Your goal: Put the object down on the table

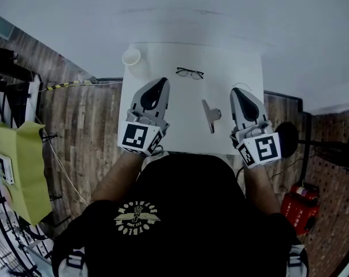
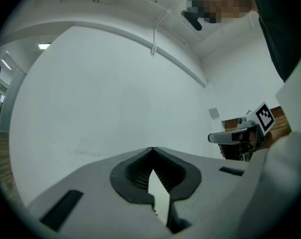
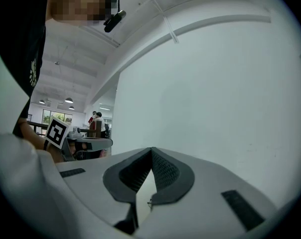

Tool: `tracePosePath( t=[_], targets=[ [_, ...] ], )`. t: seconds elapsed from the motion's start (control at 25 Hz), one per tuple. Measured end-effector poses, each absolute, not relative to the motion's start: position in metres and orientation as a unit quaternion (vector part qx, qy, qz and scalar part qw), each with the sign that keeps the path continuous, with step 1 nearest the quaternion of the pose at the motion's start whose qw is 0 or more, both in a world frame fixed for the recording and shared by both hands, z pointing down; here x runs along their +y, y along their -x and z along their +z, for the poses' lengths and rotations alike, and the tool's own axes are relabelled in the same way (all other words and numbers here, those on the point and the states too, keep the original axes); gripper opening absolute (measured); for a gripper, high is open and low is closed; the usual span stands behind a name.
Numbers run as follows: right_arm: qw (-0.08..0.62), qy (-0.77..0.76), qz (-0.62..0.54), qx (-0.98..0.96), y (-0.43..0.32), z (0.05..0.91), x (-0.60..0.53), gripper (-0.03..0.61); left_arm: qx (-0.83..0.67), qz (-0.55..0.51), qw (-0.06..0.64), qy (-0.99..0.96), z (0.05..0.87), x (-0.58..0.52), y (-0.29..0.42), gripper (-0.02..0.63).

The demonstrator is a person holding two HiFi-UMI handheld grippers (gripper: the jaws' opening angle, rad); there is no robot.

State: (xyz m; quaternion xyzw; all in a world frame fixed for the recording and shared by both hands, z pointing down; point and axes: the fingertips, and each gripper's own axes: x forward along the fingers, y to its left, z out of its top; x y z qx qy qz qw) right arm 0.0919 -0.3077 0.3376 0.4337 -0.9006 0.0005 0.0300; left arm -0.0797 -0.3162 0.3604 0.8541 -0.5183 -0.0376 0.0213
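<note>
Your right gripper (image 1: 235,91) is the nearer one to the grey object (image 1: 210,115), which lies flat on the white tabletop (image 1: 180,128) just to that gripper's left, between your two grippers, with its long axis running roughly away from you. The right jaws and those of your left gripper (image 1: 162,81) are together at the tips with nothing between them, so I judge the object already set down. Glasses (image 1: 190,73) and a cup (image 1: 131,56) sit farther back, well apart from it, and nothing blocks either gripper.
</note>
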Motion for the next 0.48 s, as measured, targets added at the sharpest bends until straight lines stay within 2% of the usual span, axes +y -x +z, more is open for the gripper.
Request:
tracePosePath(
  t=[0.48],
  targets=[
    [0.026,-0.418,0.017,-0.908,-0.102,0.3391,-0.3132,0.0,-0.534,-0.025,0.023,-0.845,0.359,-0.3137,0.0703,0.006]
  ],
)
